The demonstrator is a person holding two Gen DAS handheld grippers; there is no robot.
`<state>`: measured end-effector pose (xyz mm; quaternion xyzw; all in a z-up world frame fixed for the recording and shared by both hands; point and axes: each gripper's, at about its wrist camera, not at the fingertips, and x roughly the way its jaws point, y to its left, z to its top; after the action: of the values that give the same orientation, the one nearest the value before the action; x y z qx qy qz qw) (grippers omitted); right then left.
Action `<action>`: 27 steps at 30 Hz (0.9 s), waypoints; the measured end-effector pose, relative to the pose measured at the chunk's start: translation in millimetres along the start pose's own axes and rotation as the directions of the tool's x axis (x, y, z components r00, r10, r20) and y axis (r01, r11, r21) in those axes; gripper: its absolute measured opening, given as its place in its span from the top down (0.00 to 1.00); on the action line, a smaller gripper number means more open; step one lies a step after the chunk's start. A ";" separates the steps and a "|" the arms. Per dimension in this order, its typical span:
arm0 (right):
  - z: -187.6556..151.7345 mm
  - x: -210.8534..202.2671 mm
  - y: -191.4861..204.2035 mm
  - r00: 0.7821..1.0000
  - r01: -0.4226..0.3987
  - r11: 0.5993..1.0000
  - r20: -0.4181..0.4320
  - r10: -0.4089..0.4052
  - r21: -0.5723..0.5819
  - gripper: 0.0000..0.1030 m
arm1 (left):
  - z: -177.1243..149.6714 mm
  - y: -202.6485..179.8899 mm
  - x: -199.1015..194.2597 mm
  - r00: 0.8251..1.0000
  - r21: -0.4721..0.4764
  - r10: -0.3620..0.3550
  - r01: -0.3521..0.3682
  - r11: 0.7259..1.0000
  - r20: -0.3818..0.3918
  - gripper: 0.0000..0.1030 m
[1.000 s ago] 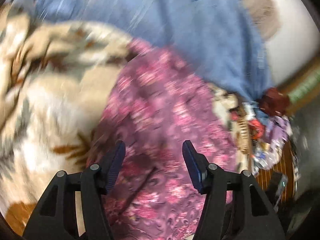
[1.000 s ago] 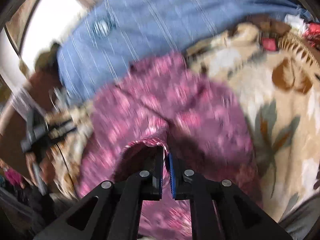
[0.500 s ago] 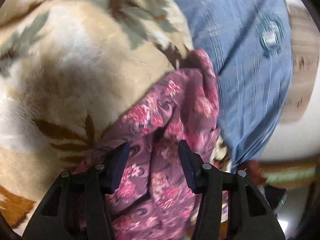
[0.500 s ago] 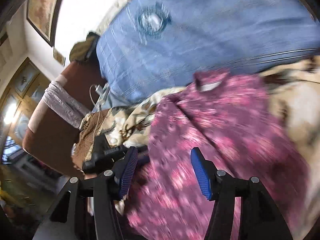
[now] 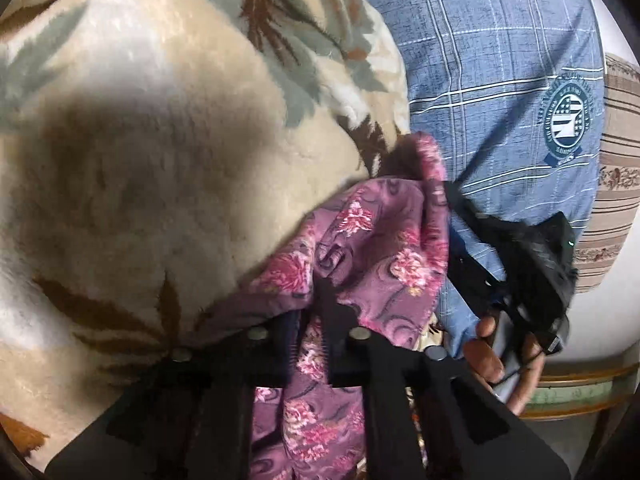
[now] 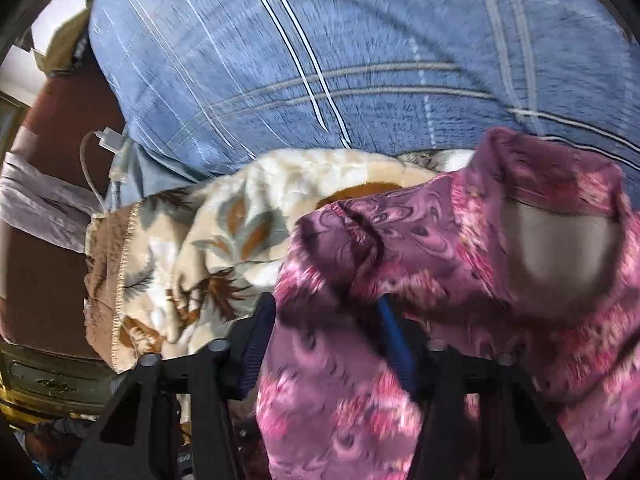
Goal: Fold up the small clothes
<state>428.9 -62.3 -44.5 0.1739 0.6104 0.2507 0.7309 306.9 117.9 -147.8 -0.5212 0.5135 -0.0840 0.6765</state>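
Observation:
A small purple garment with pink flowers [image 5: 372, 248] lies on a cream fleece blanket with a leaf print [image 5: 160, 160]. My left gripper [image 5: 310, 304] is shut on a fold of the garment near its edge; cloth runs between the two fingers. In the right wrist view the same garment [image 6: 440, 260] drapes over my right gripper [image 6: 328, 344], whose blue-padded fingers [image 6: 394, 340] stand wide apart with cloth lying between them. The right gripper and the hand that holds it also show in the left wrist view [image 5: 520, 264], just right of the garment.
A blue checked pillow with a round emblem [image 5: 500, 100] lies behind the garment and fills the top of the right wrist view [image 6: 320, 60]. A white charging cable [image 6: 104, 152] hangs at the left by a brown headboard [image 6: 44, 264]. A striped cushion [image 5: 616, 160] is at the far right.
My left gripper has closed on the garment's fold. My right gripper, shut on the garment a second ago, opened and has moved in under the cloth, closer to the pillow.

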 end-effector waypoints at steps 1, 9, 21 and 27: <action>0.9 -0.6 1.2 1.000 0.000 1.000 0.003 0.000 -0.006 0.85 | -0.5 -2.8 -6.4 1.000 0.019 -0.001 0.000 1.000 0.019 0.97; 3.0 -40.1 12.4 0.996 0.011 0.998 0.085 -0.006 -0.058 0.95 | -0.2 -8.4 -52.9 0.988 0.033 -0.048 0.044 0.998 0.145 0.99; 8.3 4.0 -18.4 0.980 0.197 0.980 0.043 -0.196 -0.028 0.88 | 16.2 34.2 -34.0 0.993 -0.179 -0.047 0.066 0.982 0.106 0.98; -7.0 -12.8 -28.5 0.992 0.110 0.994 0.068 -0.110 0.014 0.55 | 11.2 19.2 -59.0 0.983 -0.114 -0.033 0.054 0.992 0.181 0.74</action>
<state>424.8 -93.2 -51.5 0.1523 0.5951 0.2007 0.7632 280.6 171.7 -127.9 -0.5771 0.4433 -0.0212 0.6855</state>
